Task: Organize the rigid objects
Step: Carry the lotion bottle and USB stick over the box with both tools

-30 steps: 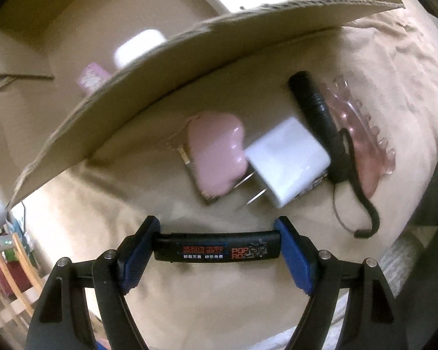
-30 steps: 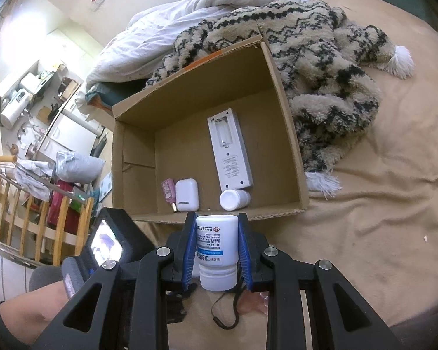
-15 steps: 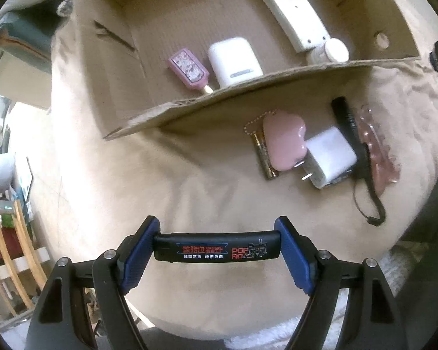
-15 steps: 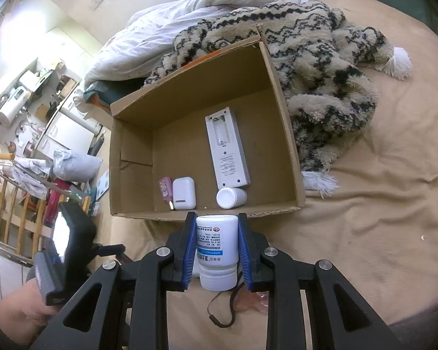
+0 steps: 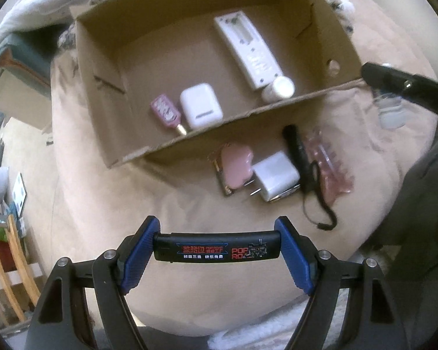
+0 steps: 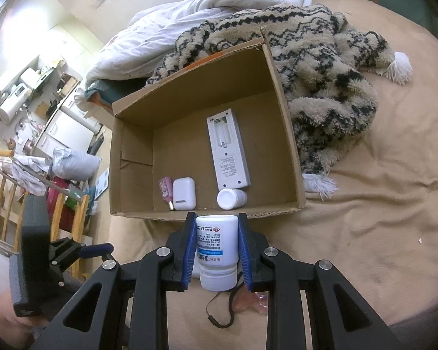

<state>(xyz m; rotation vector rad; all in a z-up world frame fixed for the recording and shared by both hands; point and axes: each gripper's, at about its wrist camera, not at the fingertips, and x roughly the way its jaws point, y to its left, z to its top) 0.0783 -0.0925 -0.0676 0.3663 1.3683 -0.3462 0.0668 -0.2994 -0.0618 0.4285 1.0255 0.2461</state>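
— Clamping a black lighter [image 5: 217, 250] crosswise, the left gripper [image 5: 217, 252] has its blue pads pressed on the two ends, so the fingers stand wide but are not free. What about the other one?

— The right gripper [image 6: 216, 250] has its fingers close together, squeezing a white pill bottle [image 6: 216, 250] with a blue-printed label by its sides, the cap toward the camera. It hangs over the tan bedsheet [image 6: 379, 233], just short of the near wall of the cardboard box [image 6: 286, 122].

— And what lies loose under the left one?

— A small cluster on the sheet, just outside the box's near wall: a pink heart-shaped charm [image 5: 236, 164] on a bead chain, touching a white plug adapter [image 5: 276, 175]; next to that a black flashlight [image 5: 297, 150] with a wrist cord, and a clear pink hair claw [image 5: 333, 169] beside it.

— Further on, inside the box?

— Against the near wall, a small pink tube [image 6: 166, 188] beside a white earbud case [image 6: 184, 194], then a small white bottle [image 6: 231, 199] lying on its side. Behind that bottle, a white remote control [image 6: 227, 154] lies back-up with its battery bay uncovered, running toward the far wall.

— Beyond the box?

— A shaggy patterned blanket [image 6: 321, 67] with white pompoms hugs its right and far sides, and a white duvet [image 6: 189, 20] is heaped behind that.
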